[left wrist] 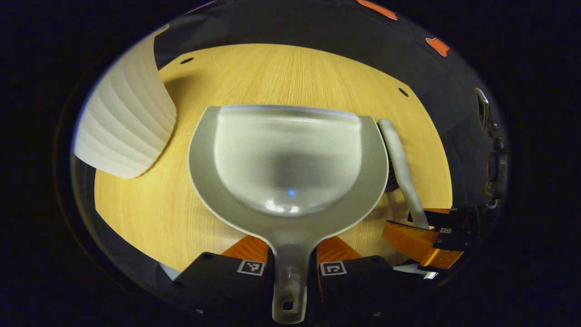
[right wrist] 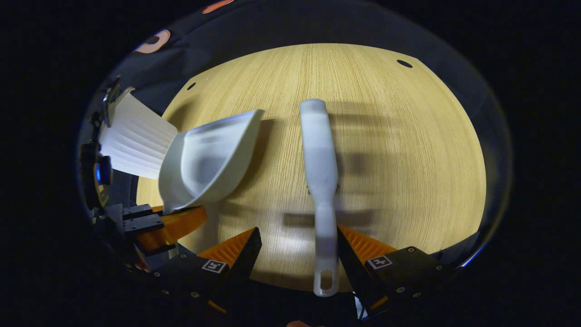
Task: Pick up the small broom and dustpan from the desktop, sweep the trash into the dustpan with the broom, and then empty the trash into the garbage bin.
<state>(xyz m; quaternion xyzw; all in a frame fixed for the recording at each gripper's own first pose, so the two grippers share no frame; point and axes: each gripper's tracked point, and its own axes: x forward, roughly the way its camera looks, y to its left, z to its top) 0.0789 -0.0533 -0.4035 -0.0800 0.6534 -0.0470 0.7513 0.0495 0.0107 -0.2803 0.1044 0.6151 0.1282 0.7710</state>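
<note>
Wooden desktop (left wrist: 150, 204) centre frame: left gripper (left wrist: 290, 268) clamps the dustpan (left wrist: 290, 159) handle for scooping; right gripper (right wrist: 295, 254) sits wide open around the broom (right wrist: 320, 181) handle, ungrasped.

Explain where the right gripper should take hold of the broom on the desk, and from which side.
Grip the broom by its narrow handle near the hanging hole, approaching from the near end. The handle already lies between the open right gripper fingers, touching one finger; the far end is wider.

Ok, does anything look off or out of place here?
Nothing spilled or broken. One oddity: the broom handle sits off-centre in the open right claw, against one finger with a gap to the other. The left claw grips the dustpan squarely.
</note>
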